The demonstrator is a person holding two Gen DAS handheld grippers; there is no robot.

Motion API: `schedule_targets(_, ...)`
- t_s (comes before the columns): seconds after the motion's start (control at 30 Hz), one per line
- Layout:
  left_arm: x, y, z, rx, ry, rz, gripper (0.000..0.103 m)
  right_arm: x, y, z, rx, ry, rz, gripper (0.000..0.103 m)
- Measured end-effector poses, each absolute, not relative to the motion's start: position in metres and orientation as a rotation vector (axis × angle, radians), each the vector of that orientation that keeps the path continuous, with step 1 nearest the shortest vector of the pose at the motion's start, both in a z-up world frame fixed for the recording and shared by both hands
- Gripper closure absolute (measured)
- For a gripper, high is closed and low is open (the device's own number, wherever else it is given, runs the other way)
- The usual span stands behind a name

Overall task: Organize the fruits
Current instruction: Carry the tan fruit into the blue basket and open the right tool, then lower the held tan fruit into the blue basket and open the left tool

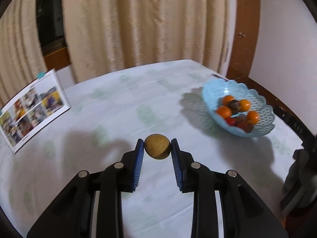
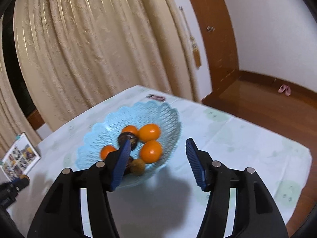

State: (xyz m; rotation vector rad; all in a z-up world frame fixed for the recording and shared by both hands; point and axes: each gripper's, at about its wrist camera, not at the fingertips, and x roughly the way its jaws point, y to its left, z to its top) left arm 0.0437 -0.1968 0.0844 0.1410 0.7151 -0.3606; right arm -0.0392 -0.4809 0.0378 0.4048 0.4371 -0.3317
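Observation:
My left gripper (image 1: 157, 140) is shut on a round brown fruit (image 1: 157, 149) and holds it above the pale tablecloth (image 1: 118, 103). To its right a light blue lattice basket (image 1: 214, 91) holds several oranges (image 1: 223, 111) and some dark and red fruits. In the right wrist view my right gripper (image 2: 158, 140) stands open over the near side of the basket (image 2: 111, 123), with nothing between its fingers. Below it lie oranges (image 2: 149, 131), a dark fruit (image 2: 128, 136) and a small brown fruit (image 2: 138, 166). The left gripper with its brown fruit (image 2: 24, 177) shows at the far left.
An open picture booklet (image 1: 33, 109) stands at the table's left edge, also visible as the booklet (image 2: 19, 158). A small card (image 2: 155, 97) lies at the far edge. Cream curtains (image 1: 138, 29) hang behind the table. Wooden floor (image 2: 267, 103) lies beyond the right edge.

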Motion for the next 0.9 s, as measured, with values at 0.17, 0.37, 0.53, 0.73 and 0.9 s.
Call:
schedule_targets(0.17,0.052,-0.235,0.091,0.166,0.692,-0.416,0.075,-0.046,-0.482,0.035,0.386,0.4,-0.363,0.036)
schedule_targets(0.37,0.061,-0.287,0.097,0.196,0.668,-0.491,0.075,-0.05,-0.49,0.028,0.41,0.382,-0.387,0.036)
schedule_targets(0.53,0.064,-0.325,0.098,0.226,0.657,-0.548,0.075,-0.053,-0.498,0.025,0.455,0.37,-0.391,0.036)
schedule_targets(0.73,0.071,-0.361,0.086,0.252,0.673,-0.583,0.075,-0.055,-0.504,0.022,0.499,0.373,-0.39,0.035)
schedule_targets(0.9,0.075,-0.374,0.076,0.259,0.683,-0.598,0.073,-0.055,-0.506,0.02,0.516,0.381,-0.388,0.035)
